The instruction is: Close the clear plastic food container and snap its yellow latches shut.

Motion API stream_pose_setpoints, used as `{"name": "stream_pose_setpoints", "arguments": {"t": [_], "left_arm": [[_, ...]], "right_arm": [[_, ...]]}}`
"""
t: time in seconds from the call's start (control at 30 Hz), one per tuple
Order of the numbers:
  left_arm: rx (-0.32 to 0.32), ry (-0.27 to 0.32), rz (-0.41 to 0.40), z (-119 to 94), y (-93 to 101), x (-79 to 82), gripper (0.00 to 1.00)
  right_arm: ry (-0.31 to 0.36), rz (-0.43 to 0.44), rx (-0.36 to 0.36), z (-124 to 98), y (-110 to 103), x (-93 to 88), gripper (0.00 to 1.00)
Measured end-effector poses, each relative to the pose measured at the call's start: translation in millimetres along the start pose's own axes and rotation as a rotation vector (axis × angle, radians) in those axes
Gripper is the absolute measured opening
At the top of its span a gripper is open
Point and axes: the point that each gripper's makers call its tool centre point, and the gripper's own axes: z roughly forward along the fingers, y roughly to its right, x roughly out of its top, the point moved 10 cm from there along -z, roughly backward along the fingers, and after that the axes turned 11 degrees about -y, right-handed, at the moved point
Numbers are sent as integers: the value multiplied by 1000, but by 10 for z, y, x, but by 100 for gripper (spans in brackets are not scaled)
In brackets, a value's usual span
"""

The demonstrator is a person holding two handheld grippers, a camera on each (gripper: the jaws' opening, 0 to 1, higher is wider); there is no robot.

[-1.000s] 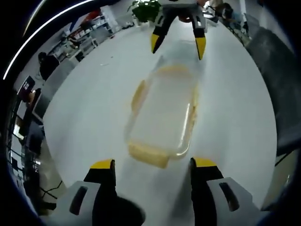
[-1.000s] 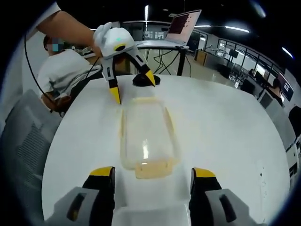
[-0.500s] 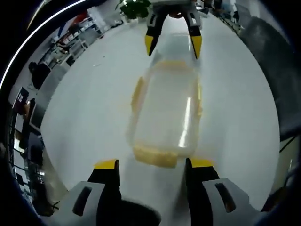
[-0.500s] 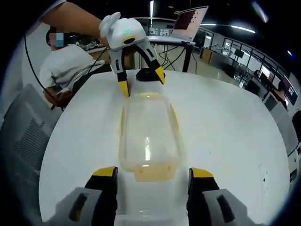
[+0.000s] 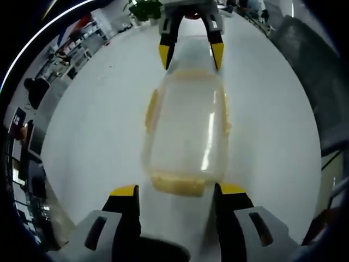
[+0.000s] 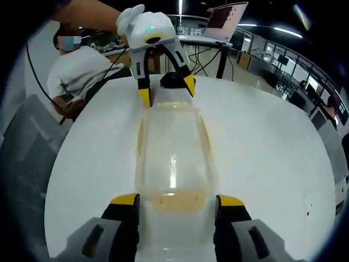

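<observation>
The clear plastic container [image 5: 185,128] lies lengthwise on the white table, with pale yellow latches along its sides and ends. In the left gripper view my left gripper [image 5: 178,191] stands open, its jaws on either side of the near end latch [image 5: 177,184]. My right gripper [image 5: 190,54] is open at the far end. In the right gripper view the same container [image 6: 172,150] runs away from my open right gripper [image 6: 176,200], whose jaws flank the near end latch [image 6: 173,201]. The left gripper [image 6: 167,91], held by a gloved hand, stands open over the far end.
The round white table [image 6: 272,153] has bare surface on both sides of the container. A black round object [image 6: 173,80] sits behind the far end. A seated person [image 6: 82,71], a grey chair [image 6: 27,142] and a laptop [image 6: 226,15] lie beyond the table.
Both grippers have closed in on the container's two ends, so each near end latch now sits between the jaw tips. The container has stayed in place.
</observation>
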Motion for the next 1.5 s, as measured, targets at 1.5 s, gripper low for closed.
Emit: {"name": "stream_pose_setpoints", "arguments": {"t": [1.5], "left_arm": [[-103,-39,137,72,-112,127,38]], "right_arm": [[-236,-50,32,108,19,108,38]]}}
